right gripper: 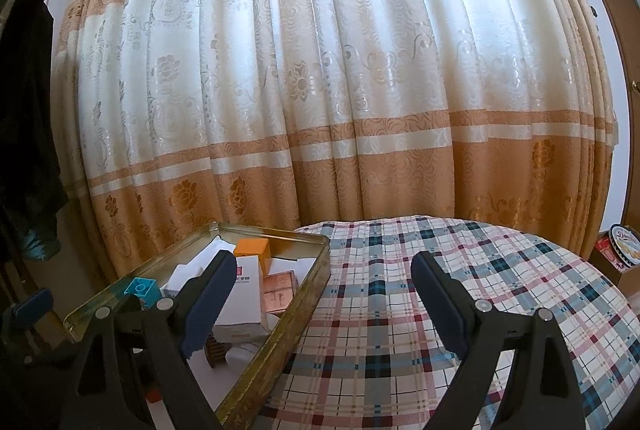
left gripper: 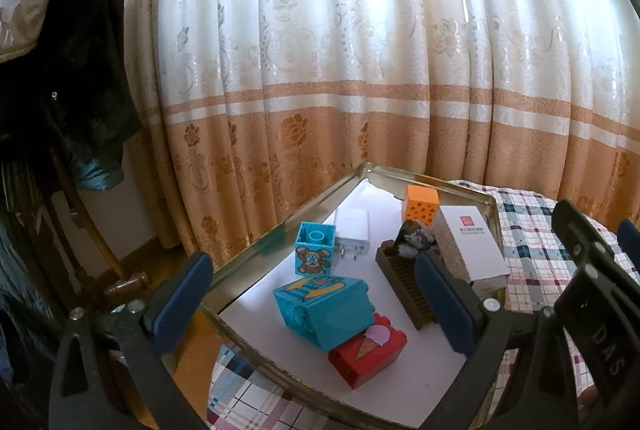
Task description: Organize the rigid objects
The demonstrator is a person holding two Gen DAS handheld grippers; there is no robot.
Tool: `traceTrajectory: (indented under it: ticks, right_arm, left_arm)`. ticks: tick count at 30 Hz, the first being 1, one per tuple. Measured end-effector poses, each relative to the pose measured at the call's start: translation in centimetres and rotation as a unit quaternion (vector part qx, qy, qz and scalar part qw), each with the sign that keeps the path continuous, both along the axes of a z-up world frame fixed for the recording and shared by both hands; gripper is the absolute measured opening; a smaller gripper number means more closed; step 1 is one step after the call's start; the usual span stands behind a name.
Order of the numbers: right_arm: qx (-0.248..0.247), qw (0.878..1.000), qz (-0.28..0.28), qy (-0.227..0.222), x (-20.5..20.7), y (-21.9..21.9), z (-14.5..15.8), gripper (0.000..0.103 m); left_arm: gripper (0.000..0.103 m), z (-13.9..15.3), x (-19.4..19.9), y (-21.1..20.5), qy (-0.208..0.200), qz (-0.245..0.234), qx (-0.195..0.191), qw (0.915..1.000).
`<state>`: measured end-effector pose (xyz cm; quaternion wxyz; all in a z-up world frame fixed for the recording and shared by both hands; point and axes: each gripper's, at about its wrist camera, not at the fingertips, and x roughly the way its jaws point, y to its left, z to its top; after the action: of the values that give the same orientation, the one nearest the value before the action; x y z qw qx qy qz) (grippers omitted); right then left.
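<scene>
A gold metal tin (left gripper: 280, 226) with a white floor sits on a plaid tablecloth. In it lie a large teal block (left gripper: 328, 310) resting on a red ice-cream block (left gripper: 368, 350), a small teal dog block (left gripper: 314, 250), a white charger (left gripper: 352, 234), an orange block (left gripper: 420, 206), a brown comb (left gripper: 404, 278), a dark rock (left gripper: 412, 240) and a white box (left gripper: 472, 246). My left gripper (left gripper: 312, 302) is open above the tin, empty. My right gripper (right gripper: 324, 302) is open and empty over the tin's right wall (right gripper: 288, 330) and the cloth.
The plaid tablecloth (right gripper: 420, 310) spreads right of the tin. A cream and orange curtain (right gripper: 320, 90) hangs close behind. A blue cookie tin (right gripper: 624, 242) sits at far right. Dark clothes (left gripper: 60, 70) and a wooden chair (left gripper: 96, 238) stand at left.
</scene>
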<state>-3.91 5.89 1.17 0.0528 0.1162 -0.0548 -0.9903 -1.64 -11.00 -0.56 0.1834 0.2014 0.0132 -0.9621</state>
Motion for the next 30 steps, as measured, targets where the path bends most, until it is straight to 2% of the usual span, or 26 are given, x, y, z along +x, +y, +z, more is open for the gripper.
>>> traceTrajectory:
  ticks: [30]
  right_arm:
    - [0.003, 1.000, 0.001, -0.004, -0.12, 0.04, 0.01, 0.091]
  left_arm:
    - [0.102, -0.46, -0.49, -0.16, -0.014, 0.005, 0.005, 0.9999]
